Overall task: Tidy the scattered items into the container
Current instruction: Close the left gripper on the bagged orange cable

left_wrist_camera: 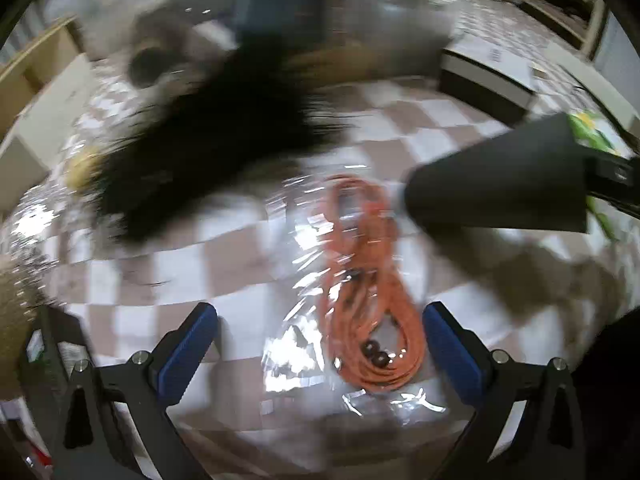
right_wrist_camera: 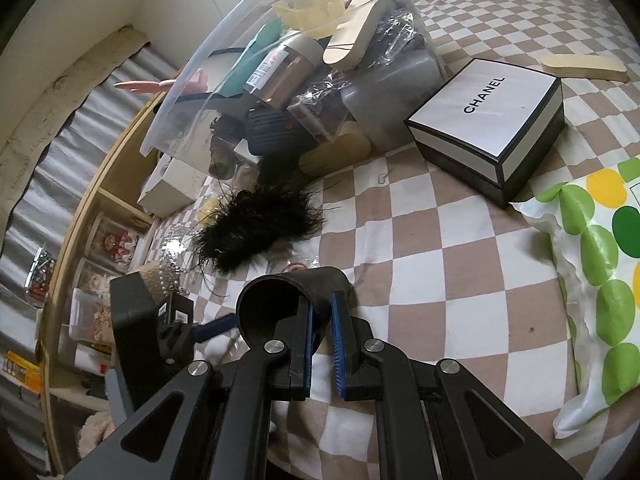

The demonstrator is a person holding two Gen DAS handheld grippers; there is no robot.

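jaws of the left gripper (left_wrist_camera: 320, 356) stand fully apart with nothing pressed between them; an orange cord (left_wrist_camera: 370, 300) in clear wrapping lies on the checked cover (left_wrist_camera: 400, 120) just ahead, nearer the right-hand finger. beyond and left of it sits a black feathery tuft (left_wrist_camera: 208, 160). the right gripper (right_wrist_camera: 320, 348) is clamped tight on the wall of a black tube (right_wrist_camera: 288, 296). ahead of it lies the tuft, then the tilted clear container (right_wrist_camera: 224, 40), with a boxed chanel case (right_wrist_camera: 492, 128) ahead to its right.

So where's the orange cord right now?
The orange cord, bagged in clear plastic, lies on the checkered cloth in the left wrist view, below the open left tool.
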